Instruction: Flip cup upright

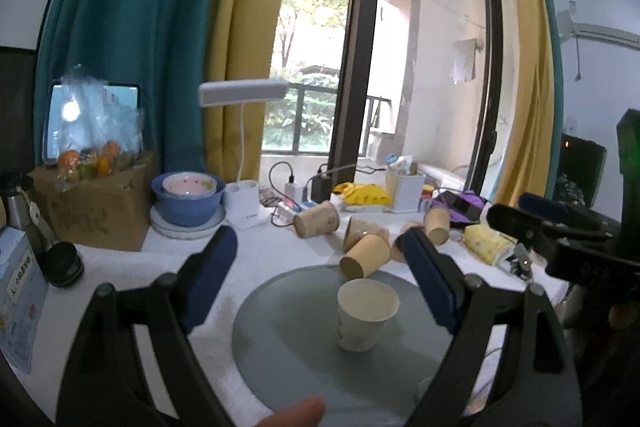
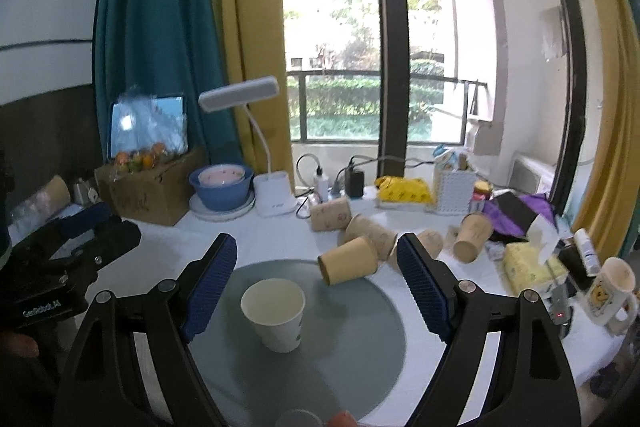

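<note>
A white paper cup (image 1: 367, 314) stands upright, mouth up, on a round grey mat (image 1: 296, 347); it also shows in the right wrist view (image 2: 275, 313) on the mat (image 2: 352, 327). My left gripper (image 1: 320, 267) is open and empty, above and behind the cup. My right gripper (image 2: 316, 267) is open and empty, with the cup low between its fingers. The right gripper appears at the right edge of the left wrist view (image 1: 552, 227); the left gripper appears at the left of the right wrist view (image 2: 76, 239). A brown paper cup (image 1: 365, 255) lies on its side at the mat's far edge (image 2: 348, 261).
Several more brown cups (image 1: 318, 219) lie tipped behind the mat. A cardboard box (image 1: 96, 207), blue bowl (image 1: 188, 199), white lamp (image 1: 248, 203), chargers and a yellow tissue pack (image 1: 486, 243) line the back. A mug (image 2: 612, 291) stands at the right.
</note>
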{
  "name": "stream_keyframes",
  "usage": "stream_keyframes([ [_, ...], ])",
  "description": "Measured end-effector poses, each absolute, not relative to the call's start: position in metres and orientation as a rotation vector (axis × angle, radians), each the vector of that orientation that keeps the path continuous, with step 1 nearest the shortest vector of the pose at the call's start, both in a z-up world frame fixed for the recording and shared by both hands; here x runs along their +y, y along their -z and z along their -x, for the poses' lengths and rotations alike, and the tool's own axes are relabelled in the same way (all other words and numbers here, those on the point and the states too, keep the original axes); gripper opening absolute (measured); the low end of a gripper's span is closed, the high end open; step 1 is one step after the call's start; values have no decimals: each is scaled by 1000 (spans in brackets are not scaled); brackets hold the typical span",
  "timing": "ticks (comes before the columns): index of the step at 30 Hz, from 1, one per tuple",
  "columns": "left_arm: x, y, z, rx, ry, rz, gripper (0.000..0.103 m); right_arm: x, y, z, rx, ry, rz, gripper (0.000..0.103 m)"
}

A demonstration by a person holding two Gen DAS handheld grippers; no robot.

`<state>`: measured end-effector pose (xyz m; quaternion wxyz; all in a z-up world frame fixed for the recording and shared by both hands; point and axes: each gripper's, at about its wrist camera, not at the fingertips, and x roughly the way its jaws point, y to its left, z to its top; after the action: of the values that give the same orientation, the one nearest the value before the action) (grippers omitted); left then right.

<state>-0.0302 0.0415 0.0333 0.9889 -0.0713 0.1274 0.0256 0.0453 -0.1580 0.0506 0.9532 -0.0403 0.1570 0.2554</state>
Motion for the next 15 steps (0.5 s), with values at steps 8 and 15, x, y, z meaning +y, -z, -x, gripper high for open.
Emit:
stream_keyframes([
  [8,30,-60,39,225,-114,134,86,-178,-68,-36,275,-475,79,85],
  [15,24,-54,34,236,-109,99,86,-181,-62,-42,295,-466,74,85],
])
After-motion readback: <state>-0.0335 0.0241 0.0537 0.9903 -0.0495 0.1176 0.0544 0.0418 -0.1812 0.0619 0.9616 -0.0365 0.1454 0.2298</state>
